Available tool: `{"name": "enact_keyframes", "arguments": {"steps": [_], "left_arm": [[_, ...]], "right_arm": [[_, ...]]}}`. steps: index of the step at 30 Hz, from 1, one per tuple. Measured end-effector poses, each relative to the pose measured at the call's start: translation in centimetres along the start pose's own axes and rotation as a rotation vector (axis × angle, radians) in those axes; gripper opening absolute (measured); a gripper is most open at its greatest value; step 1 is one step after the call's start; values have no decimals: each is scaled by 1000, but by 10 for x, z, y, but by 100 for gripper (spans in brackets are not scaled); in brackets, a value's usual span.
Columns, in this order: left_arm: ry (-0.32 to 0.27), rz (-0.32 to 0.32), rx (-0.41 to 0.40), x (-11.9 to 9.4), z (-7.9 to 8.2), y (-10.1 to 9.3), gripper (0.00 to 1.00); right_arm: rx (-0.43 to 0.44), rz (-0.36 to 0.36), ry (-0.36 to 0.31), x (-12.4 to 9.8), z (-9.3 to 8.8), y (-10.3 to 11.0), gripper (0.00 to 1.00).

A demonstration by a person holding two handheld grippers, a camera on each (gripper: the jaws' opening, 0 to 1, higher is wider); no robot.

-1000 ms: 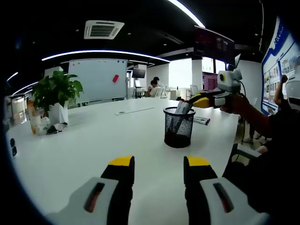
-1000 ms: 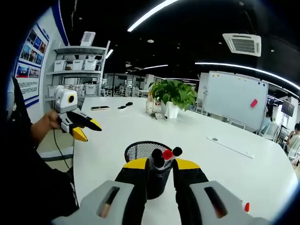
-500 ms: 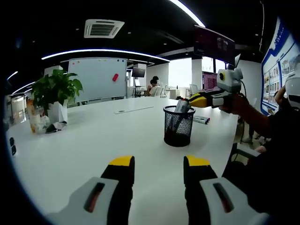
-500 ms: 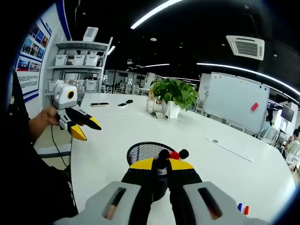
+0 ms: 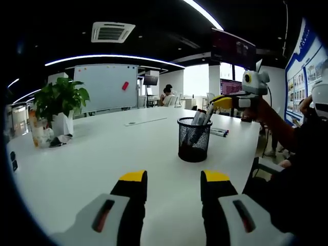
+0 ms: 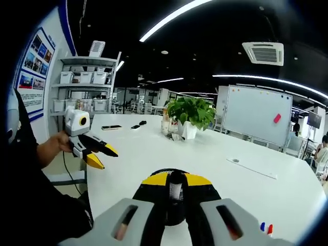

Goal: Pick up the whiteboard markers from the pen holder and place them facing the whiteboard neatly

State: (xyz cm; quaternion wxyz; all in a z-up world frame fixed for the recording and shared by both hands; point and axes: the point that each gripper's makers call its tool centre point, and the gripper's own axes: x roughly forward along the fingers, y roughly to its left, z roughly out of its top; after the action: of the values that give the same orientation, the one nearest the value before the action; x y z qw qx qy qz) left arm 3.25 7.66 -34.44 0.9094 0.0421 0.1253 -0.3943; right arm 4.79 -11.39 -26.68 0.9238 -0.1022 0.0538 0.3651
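A black mesh pen holder (image 5: 193, 139) stands on the white table (image 5: 102, 154), with marker caps sticking out of its top. My right gripper (image 5: 216, 102) comes in from the right just above it, shut on a dark marker (image 5: 207, 117) that leans up out of the holder. In the right gripper view the right gripper (image 6: 176, 179) is clamped on that marker (image 6: 176, 188), and the holder (image 6: 174, 218) is mostly hidden behind the jaws. My left gripper (image 5: 174, 179) hangs open over bare table in front of the holder, and it appears as the left gripper (image 6: 102, 157) held in a hand. The whiteboard (image 5: 106, 87) stands beyond the table.
Two or three markers (image 5: 219, 132) lie on the table past the holder, seen as markers (image 6: 265, 227) in the right gripper view. A potted plant (image 5: 59, 100) and small items sit at the table's far left. A person sits near the whiteboard. Shelves (image 6: 84, 84) line the wall.
My right gripper has gone from open around the markers to shut on one, and it has risen, drawing that marker partly out of the holder. The left gripper has stayed put.
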Motion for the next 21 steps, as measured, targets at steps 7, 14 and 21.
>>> {"name": "enact_keyframes", "arguments": {"steps": [7, 14, 21], "left_arm": [[-2, -2, 3, 0, 1, -1, 43], [2, 0, 3, 1, -1, -1, 43], [2, -5, 4, 1, -1, -1, 43]], "right_arm": [[31, -14, -40, -18, 11, -4, 13], [34, -13, -51, -33, 16, 1, 13], [44, -25, -13, -42, -5, 5, 13]]}}
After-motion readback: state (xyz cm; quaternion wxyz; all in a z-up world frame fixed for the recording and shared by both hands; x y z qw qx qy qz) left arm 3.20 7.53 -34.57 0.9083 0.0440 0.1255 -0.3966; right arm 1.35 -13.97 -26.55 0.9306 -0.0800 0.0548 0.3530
